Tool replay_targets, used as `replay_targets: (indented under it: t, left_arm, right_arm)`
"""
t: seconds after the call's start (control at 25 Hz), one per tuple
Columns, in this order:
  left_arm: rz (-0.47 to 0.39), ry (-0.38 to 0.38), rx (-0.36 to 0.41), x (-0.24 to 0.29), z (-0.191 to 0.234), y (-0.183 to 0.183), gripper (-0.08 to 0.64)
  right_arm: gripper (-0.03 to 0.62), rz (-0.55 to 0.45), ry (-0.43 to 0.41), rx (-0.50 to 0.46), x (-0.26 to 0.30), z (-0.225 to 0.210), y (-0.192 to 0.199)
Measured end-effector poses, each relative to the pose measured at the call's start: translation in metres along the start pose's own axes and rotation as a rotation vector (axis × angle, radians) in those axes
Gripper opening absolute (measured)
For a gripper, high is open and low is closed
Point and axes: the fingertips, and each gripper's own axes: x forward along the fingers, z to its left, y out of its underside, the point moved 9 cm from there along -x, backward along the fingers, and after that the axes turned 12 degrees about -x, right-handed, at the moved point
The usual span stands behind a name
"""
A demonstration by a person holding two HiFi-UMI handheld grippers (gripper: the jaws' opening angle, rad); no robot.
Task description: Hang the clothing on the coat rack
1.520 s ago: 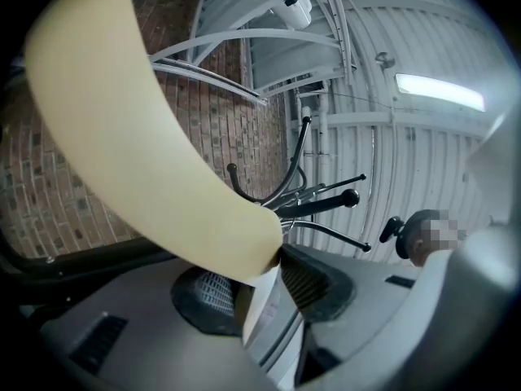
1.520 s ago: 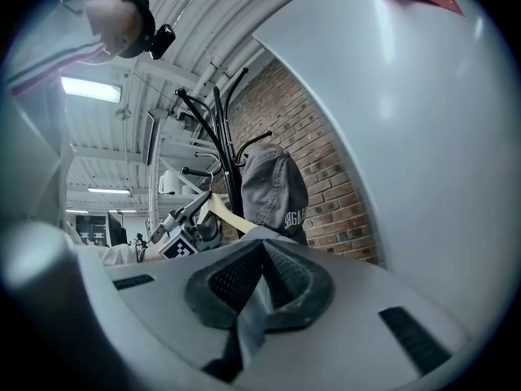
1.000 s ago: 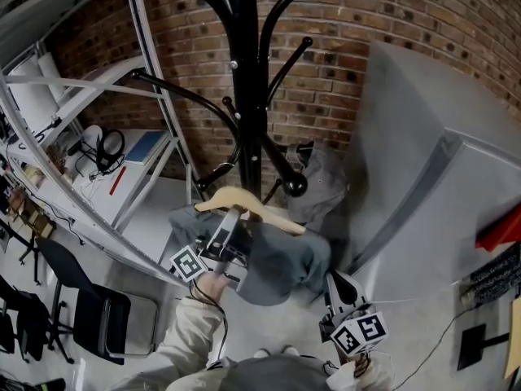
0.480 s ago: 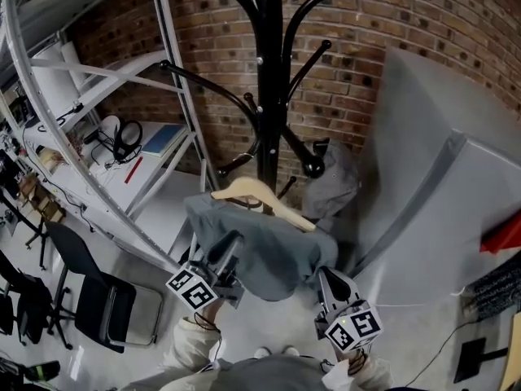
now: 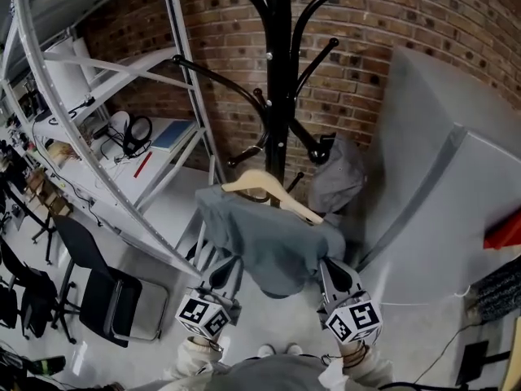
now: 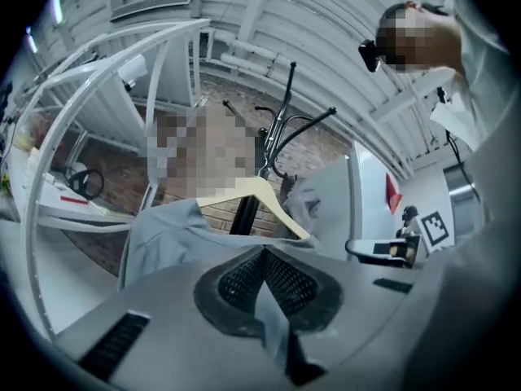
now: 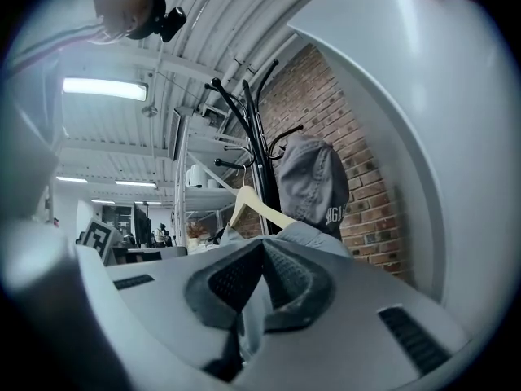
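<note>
Grey shirt (image 5: 273,247) is in both tongs at its lower edge. Left tongs (image 6: 264,255) are pinched fully shut with a fold of grey cloth trapped between the pads. Same for the right tongs (image 7: 262,247): thin fold clamped, nothing else in them. We're holding the hem from below, one side each, well under the rack arms.

Going up: the shirt hangs on a wooden hanger (image 5: 281,198), just in front of the coat rack (image 5: 279,96) pole. Hanger is tilted, right end lower. We can't make out its hook, but neither tongs carry it, so we judge it's on a low peg.

Risks as we see them:
- Any downward tug on the hem goes straight into the hanger. An uneven pull tilts it further, and the shirt slides off the low shoulder onto the floor.
- A hard pull or an upward bump could unseat the hook, and the whole lot drops.
- A swing to our right takes the hanger end into the grey cap (image 5: 334,177) hanging just beside it and could knock it off.
- The pinch is thin. If one side slips out, the other yanks the shirt askew.
- Metal shelving frame (image 5: 191,129) is near on the left, so there's little room to back out.

We'd keep the pull light and even.
</note>
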Motion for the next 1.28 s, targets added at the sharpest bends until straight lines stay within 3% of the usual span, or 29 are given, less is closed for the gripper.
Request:
replay_targets:
  t: [0.24,0.52,0.92,1.28]
  left_arm:
    - [-0.001,-0.057,0.146,-0.019,-0.016,0.010,0.008]
    - [0.015,-0.114,0.088,-0.020,-0.025,0.007,0.008]
    - [-0.032,-0.111,0.080,-0.024,-0.019,0.020,0.008]
    - [0.030,-0.162,0.067,-0.018,-0.033,0.009,0.008]
  right_arm:
    - [0.023,0.008,0.011,0.009,-0.012,0.004,0.001]
    - [0.023,0.032,-0.015,0.013,-0.020,0.014,0.004]
    - [0.023,0.045,-0.018,0.041,-0.025,0.014,0.009]
    - [0.023,0.036,-0.003,0.037,-0.024,0.009,0.006]
